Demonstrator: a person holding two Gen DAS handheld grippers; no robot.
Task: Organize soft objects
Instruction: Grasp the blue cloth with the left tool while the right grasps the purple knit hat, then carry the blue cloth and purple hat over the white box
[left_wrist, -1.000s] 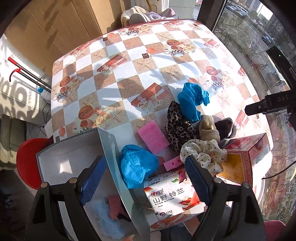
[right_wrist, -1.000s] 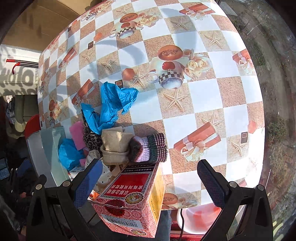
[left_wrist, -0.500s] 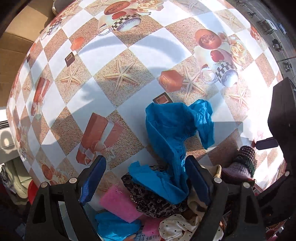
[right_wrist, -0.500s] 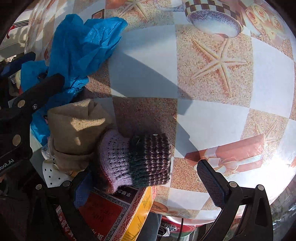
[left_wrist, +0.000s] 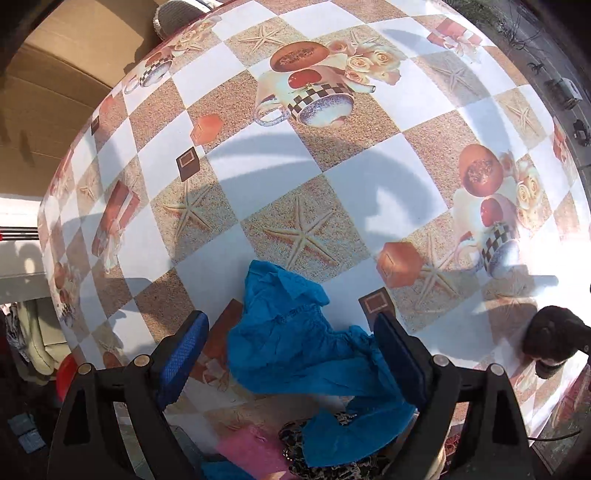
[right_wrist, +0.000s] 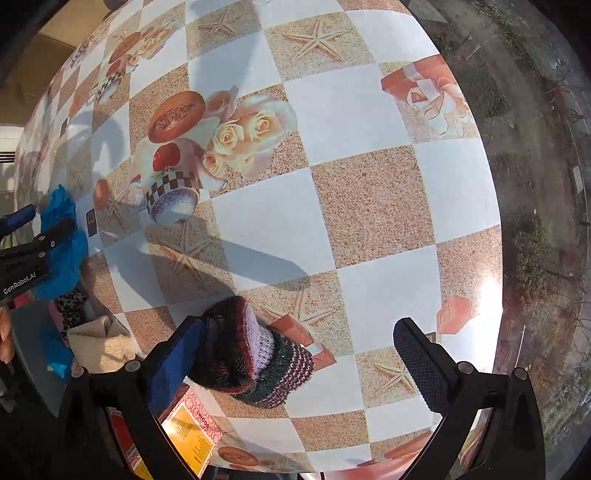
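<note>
The left hand-held gripper (left_wrist: 290, 343) is gaping wide around the blue cloth (left_wrist: 295, 347) on the tabletop (left_wrist: 266, 155) — the right hand-held gripper (right_wrist: 299, 349), equally wide, is straddling the knitted hat (right_wrist: 251, 354), its left finger touching it.

Two black handheld grippers w/ blue finger pads

Left gripper (left_wrist: 290, 354): matte black angular frame, round silver screw heads at the finger joints, pads (left_wrist: 181, 360) covered in blue mesh-textured material. Right gripper (right_wrist: 297, 354): same black build and silver screws, one pad blue, the other reads dark w/ fine grid texture. White "GenRobot.AI" lettering on the left gripper's black body, seen from right wrist cam.
</note>
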